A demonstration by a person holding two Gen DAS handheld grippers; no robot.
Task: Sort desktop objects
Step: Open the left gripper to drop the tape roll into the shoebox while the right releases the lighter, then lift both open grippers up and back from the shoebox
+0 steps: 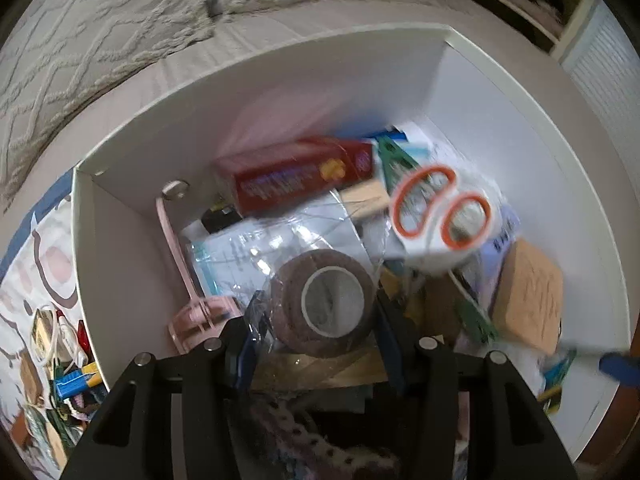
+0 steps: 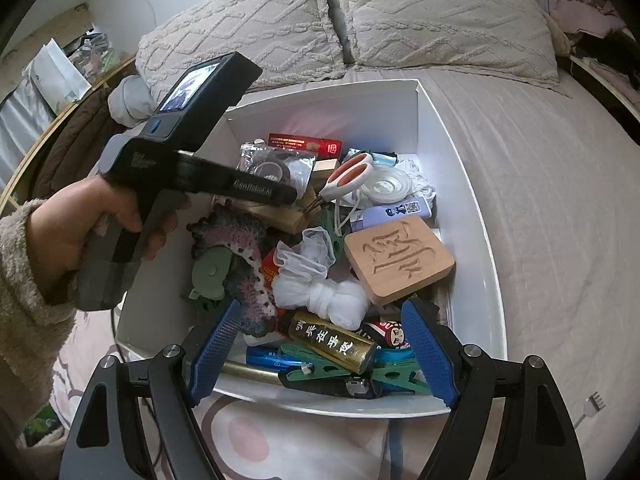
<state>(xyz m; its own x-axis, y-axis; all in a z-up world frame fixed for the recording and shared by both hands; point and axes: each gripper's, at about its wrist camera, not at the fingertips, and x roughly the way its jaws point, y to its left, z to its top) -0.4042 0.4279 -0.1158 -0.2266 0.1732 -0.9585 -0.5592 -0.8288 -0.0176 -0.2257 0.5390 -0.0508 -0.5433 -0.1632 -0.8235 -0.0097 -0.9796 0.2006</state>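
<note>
I hold 2 grippers over a white box [image 2: 448, 160] that sits on a bed [image 2: 560, 200]. The box is full of little things.

My left gripper [image 1: 316, 332] points down into the box. Its fingers are clenched on a brown roll of tape [image 1: 324, 300] in a clear crinkly bag. The roll sits right between the 2 blue pads and both pads touch it. This picture is a bit blurry. Just past the roll I see white scissors with orange rings [image 1: 440, 212] and a red packet [image 1: 300, 176].

My right gripper [image 2: 320, 356] hangs over the near edge of the box. Its fingers are spread wide and hold nothing. Between them, lower down in the box, lie a gold tube [image 2: 332, 342] and green pegs [image 2: 340, 372]. A wooden block with carved marks [image 2: 400, 260] lies near the right wall. A white cloth bundle [image 2: 324, 292] is just beside it.

My left hand [image 2: 80, 228] grips the handle.
</note>
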